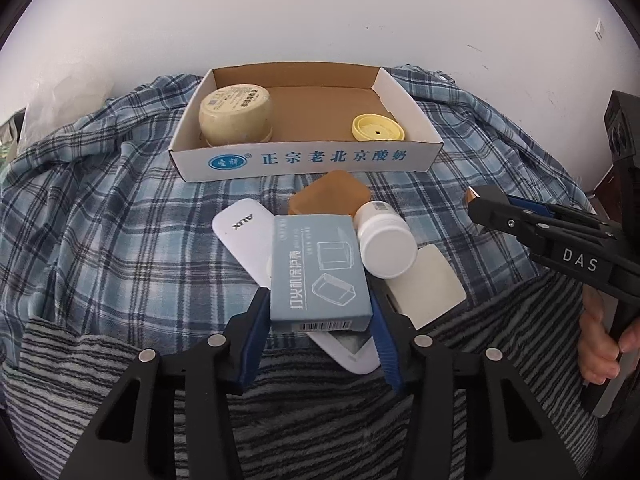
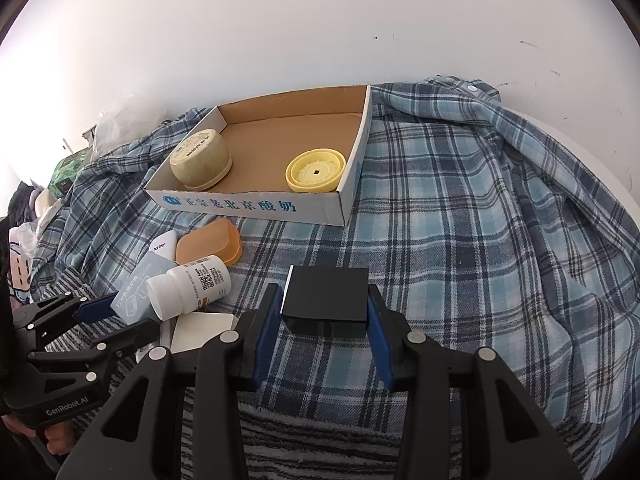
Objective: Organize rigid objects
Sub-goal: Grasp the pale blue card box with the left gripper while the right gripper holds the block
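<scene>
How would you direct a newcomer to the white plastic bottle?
Start at the open cardboard tray on the plaid cloth. Just in front lies a cluster of objects; the white plastic bottle lies on its side there. It alone is cylindrical, with a printed label.

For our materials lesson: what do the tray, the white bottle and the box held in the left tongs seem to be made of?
The tray looks like cardboard: brown matte inside, white printed outside, folded corners. The white bottle looks like smooth, slightly glossy plastic with a paper label. The grey-blue box in the left tongs appears to be thin printed card, matte, with sharp folded edges and a barcode.
</scene>
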The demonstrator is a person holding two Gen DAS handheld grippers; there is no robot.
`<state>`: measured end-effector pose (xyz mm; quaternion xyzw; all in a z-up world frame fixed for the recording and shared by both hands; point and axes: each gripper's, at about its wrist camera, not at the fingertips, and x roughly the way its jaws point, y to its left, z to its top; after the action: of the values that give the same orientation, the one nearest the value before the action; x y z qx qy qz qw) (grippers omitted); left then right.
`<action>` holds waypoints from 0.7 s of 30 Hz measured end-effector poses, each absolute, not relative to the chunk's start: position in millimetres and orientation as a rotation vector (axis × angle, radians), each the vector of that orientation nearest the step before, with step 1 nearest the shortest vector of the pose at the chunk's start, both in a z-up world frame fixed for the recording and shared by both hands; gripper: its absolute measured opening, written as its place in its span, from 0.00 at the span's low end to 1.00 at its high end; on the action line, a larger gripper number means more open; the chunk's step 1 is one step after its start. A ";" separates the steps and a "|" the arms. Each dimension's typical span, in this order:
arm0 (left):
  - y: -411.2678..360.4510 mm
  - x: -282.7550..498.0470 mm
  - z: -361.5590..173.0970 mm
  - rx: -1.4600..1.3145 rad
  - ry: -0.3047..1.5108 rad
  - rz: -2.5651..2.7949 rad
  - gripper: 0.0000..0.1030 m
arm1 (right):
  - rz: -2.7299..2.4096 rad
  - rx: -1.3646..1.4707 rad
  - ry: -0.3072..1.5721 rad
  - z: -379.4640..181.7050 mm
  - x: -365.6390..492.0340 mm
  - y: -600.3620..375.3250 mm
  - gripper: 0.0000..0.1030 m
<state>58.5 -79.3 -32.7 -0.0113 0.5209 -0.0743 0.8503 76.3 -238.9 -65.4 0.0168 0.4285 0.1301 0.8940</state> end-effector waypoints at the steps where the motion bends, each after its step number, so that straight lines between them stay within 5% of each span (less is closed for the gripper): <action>1: -79.0 58.5 -32.1 -0.021 1.095 -0.155 0.49 | 0.271 0.033 0.888 -65.8 76.5 -238.6 0.39; 6: -82.3 60.4 -32.3 -0.005 1.079 -0.159 0.60 | 0.271 0.032 0.888 -65.5 76.3 -237.9 0.39; 13: -80.6 74.2 -39.5 -0.014 1.074 -0.149 0.60 | 0.273 0.036 0.889 -65.3 76.1 -237.6 0.39; 16: -76.4 76.7 -42.2 -0.037 1.077 -0.158 0.47 | 0.278 0.037 0.892 -65.4 76.7 -237.4 0.39; 21: -73.4 68.9 -33.3 -0.064 1.010 -0.168 0.47 | 0.277 0.039 0.894 -65.6 76.7 -237.4 0.39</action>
<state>68.9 -73.4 -33.3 -0.0306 0.4832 -0.0805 0.8713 76.7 -237.4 -65.6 0.0188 0.4307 0.1334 0.8924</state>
